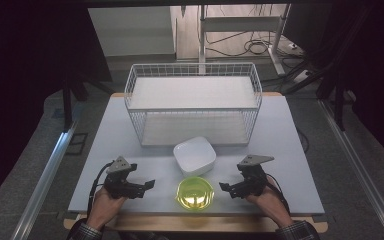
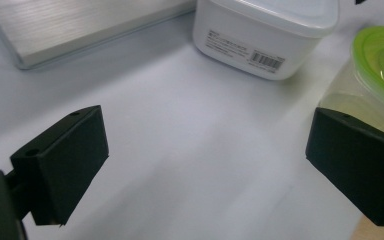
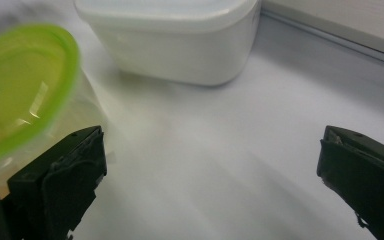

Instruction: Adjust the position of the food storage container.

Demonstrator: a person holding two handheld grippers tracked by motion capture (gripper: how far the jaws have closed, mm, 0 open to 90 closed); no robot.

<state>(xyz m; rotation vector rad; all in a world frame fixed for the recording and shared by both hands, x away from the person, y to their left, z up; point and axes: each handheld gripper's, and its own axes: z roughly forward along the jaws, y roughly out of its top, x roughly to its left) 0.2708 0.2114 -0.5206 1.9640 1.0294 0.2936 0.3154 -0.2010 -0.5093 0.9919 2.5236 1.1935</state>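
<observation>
In the left gripper view, the green-lidded container (image 2: 375, 75) is cut off by the right edge, and its lower part sits behind the right-hand jaw. The white container (image 2: 265, 35) is cropped at the top, and the print on its barcode label is too small to read. In the right gripper view, the green-lidded container (image 3: 20, 90) is blurred and runs off the left edge, with its base hidden behind the left-hand jaw; the white container (image 3: 175, 40) loses its top to the frame.

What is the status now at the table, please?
Left claw open, right claw open, both empty. Green-lidded container between them, untouched. White container behind it, wire basket beyond. Nothing in the way.
</observation>
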